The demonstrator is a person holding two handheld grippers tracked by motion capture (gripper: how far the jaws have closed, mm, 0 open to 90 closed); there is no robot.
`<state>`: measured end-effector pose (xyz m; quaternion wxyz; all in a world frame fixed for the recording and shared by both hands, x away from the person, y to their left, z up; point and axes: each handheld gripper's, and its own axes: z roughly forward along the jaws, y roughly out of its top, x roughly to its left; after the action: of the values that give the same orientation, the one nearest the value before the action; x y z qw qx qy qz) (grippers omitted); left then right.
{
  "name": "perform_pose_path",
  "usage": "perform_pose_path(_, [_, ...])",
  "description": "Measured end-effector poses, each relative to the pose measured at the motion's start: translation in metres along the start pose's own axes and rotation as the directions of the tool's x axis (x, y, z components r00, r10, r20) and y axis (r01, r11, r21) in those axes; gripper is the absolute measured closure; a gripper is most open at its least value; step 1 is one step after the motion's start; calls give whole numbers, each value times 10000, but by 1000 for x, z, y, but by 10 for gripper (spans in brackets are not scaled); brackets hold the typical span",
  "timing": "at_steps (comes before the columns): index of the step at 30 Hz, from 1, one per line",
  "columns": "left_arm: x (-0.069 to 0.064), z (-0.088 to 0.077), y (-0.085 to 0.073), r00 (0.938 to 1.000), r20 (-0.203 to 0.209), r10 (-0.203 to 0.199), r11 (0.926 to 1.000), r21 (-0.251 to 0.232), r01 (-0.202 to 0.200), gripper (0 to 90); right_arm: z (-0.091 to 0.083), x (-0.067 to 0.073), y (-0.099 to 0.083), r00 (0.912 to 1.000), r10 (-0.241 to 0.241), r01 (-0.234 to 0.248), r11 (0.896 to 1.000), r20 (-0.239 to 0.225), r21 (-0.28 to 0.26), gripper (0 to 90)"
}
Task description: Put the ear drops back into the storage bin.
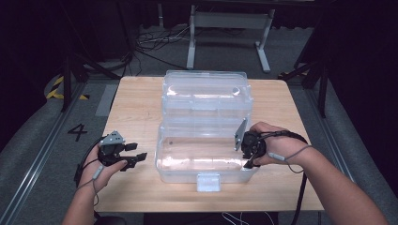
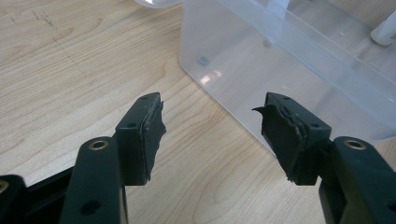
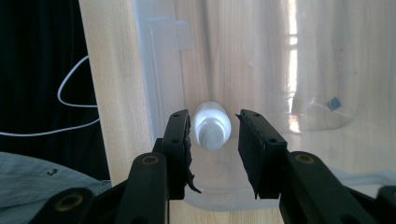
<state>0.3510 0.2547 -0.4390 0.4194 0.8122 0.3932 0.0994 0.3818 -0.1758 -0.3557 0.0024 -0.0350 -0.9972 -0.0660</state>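
Bottle (image 3: 212, 125) between right tongs (image 3: 215, 135), inside clear box (image 3: 159, 70)

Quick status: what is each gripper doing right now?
Left gripper: open, empty, over the table beside the clear box.
Right gripper: open around a small white bottle, pads not pressing it.

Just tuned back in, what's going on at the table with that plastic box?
A person works a clear plastic storage box with its lid open on a wooden table. The right hand-held gripper is at the box's right end, its jaws on either side of a small white bottle lying inside, with a gap showing on the right. The left hand-held gripper is open beside the box, holding nothing.
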Motion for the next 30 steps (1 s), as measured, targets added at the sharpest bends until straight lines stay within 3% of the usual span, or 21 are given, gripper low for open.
perform_pose_path(7, [0, 3, 4, 9998, 172, -72, 9999, 90, 71, 411, -10, 12, 6, 9999, -69, 62, 9988, -143, -493, 640])
perform_pose_path(10, [0, 3, 5, 9998, 167, -54, 10000, 73, 53, 411, -5, 17, 11, 9992, -242, 224, 9981, -303, -567, 630])
perform_pose_path(19, [2, 2, 14, 9993, 368, 23, 9998, -203, -15, 454, 13, 21, 19, 9989, -438, 423, 9954, -157, -865, 656])
perform_pose_path(21, [3, 0, 18, 9994, 359, -24, 9990, -438, 40, 455, 19, 22, 20, 9981, -582, 565, 9945, -177, -878, 708])
perform_pose_path(25, [4, -3, 26, 9992, 387, -111, 9954, -949, 147, 456, 28, 27, 20, 9976, -695, 697, 9929, 47, -963, 730])
perform_pose_path(27, [4, -3, 29, 9980, 257, -574, 9947, -845, 594, 429, 31, 27, 19, 9977, -671, 676, 9928, 84, -987, 732])
perform_pose_path(28, [4, -3, 30, 9983, 80, -586, 9961, -662, 590, 431, 33, 28, 19, 9981, -619, 620, 9934, 43, -962, 734])
perform_pose_path(30, [5, -4, 33, 9990, -368, -235, 9984, -529, 215, 428, 36, 28, 18, 9983, -581, 588, 9924, 105, -1076, 738])
